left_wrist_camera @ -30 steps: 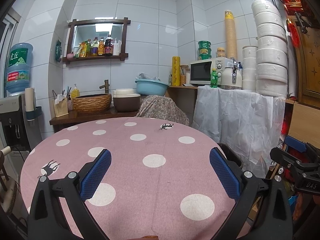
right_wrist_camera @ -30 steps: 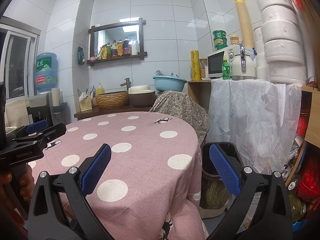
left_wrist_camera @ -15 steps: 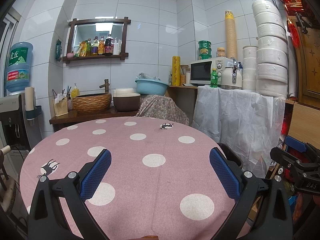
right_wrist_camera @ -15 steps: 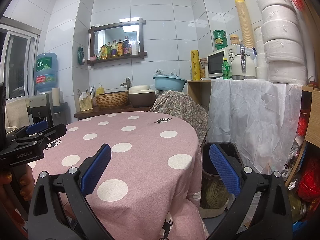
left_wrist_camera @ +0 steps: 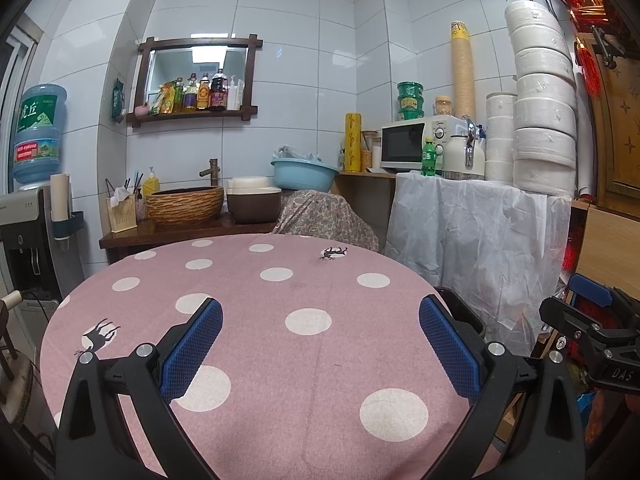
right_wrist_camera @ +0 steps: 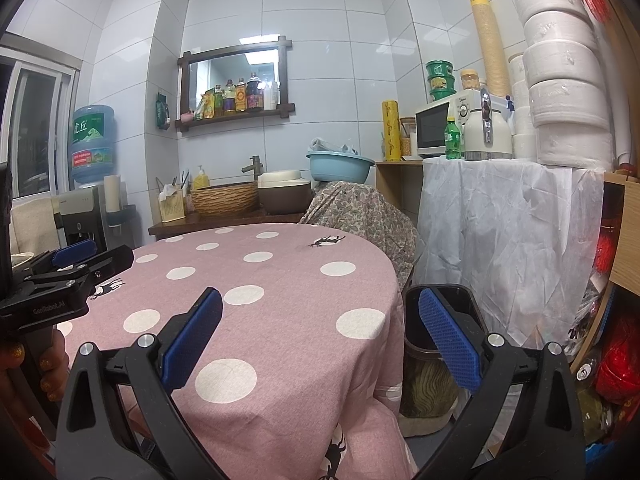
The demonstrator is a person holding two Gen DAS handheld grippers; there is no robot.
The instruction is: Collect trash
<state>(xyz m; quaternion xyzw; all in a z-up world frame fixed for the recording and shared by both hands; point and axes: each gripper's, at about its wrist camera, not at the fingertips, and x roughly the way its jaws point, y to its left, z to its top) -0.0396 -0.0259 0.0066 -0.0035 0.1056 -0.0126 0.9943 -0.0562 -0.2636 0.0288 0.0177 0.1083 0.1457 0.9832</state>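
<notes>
While above table [left_wrist_camera: 320, 360], jaws wide.

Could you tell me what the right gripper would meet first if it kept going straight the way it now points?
Probably the pink polka-dot tablecloth near the table's right edge: the open right gripper aims there, with the dark bin just right. Depth is unclear.

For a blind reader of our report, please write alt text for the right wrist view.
The right gripper, jaws open and empty, hovers over a round table with a pink polka-dot cloth. A dark trash bin stands on the floor beside the table, and the left gripper shows at the left edge, in front of a tiled kitchen wall.
</notes>
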